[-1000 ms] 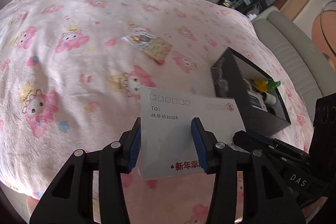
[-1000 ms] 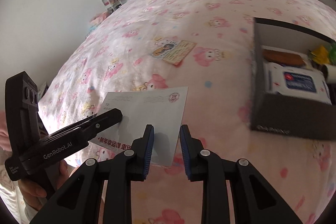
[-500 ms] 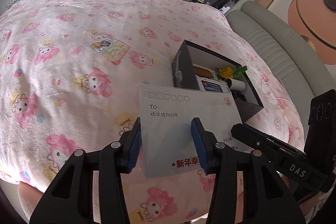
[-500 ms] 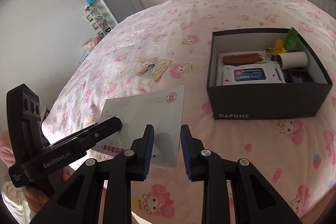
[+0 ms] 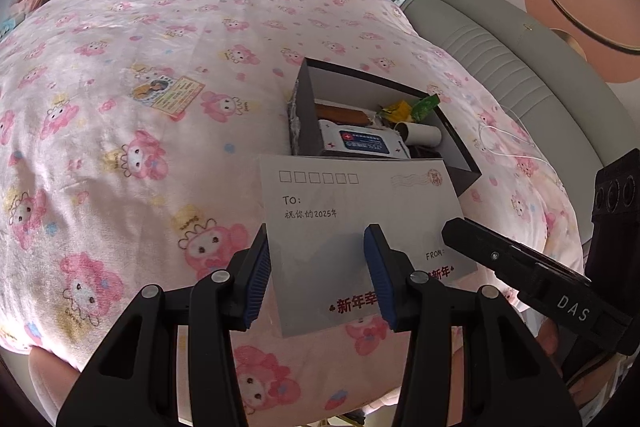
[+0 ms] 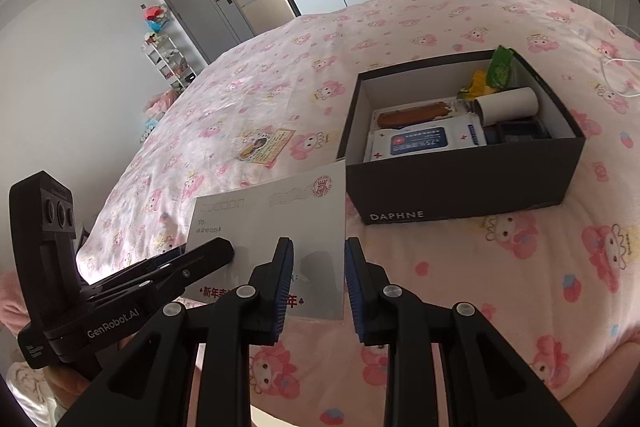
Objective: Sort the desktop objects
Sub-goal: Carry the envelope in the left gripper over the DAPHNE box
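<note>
A grey-white envelope (image 5: 352,223) with "TO:" and red print is held flat in the air above the pink bed, in front of the black DAPHNE box (image 6: 460,183). My left gripper (image 5: 318,267) is shut on its near-left part. My right gripper (image 6: 318,275) is shut on the envelope's (image 6: 280,223) right edge. The right gripper shows in the left wrist view (image 5: 512,259) on the envelope's right corner; the left gripper shows in the right wrist view (image 6: 192,263). A small picture card (image 5: 168,93) lies on the bed further away, left of the box.
The box holds a wet-wipes pack (image 6: 424,139), a brown bar (image 6: 412,113), a white tube (image 6: 508,103), and green and yellow packets (image 6: 496,71). A white cable (image 6: 620,75) lies on the bed at right. A grey padded headboard (image 5: 520,67) borders the bed.
Both grippers have risen and moved with the envelope towards the box. The box now stands just behind the envelope's far edge and its inside shows more fully.
</note>
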Tool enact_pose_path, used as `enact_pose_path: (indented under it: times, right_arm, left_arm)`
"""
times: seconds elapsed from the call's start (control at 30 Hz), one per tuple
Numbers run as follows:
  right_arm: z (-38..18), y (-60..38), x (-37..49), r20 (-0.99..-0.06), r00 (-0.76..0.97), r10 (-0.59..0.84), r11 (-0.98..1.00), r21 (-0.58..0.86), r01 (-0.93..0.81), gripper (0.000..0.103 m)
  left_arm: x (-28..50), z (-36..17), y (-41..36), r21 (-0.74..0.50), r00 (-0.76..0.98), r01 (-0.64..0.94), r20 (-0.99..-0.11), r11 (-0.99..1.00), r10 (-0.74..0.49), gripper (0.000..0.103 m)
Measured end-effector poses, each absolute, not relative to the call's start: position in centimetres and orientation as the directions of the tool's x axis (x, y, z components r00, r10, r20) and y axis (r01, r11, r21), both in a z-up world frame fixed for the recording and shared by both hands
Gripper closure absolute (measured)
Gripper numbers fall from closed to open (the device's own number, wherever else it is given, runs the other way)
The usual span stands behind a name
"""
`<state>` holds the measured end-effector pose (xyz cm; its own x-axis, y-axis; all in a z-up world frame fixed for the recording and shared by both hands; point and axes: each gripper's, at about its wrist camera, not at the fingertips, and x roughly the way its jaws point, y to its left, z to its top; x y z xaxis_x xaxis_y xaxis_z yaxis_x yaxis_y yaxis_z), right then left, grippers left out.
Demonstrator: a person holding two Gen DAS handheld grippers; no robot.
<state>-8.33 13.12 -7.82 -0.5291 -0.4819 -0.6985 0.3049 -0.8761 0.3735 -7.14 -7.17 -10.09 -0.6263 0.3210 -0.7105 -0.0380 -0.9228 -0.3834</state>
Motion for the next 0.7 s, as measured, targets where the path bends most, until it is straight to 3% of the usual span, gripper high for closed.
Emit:
enact_pose_path:
  times: [0.37, 0.7]
  right_arm:
    - [-6.4, 17.7, -10.4, -0.676, -0.608, -0.417, -0.908, 0.335, 0.251, 0.079]
    - [-7.2, 20.1, -18.5, -0.7, -0.606, -0.378, -0.925, 0.311, 0.218, 0.079]
  left_arm:
    - [-11.3, -9.3, -2.6, -0.416, -0.617, -0.121, -0.68, -0.901, 0.397, 0.058]
    - [-20.0, -9.5, 1.1, -0.368, -0.615, -0.155, -0.69, -0.917, 0.381, 0.058]
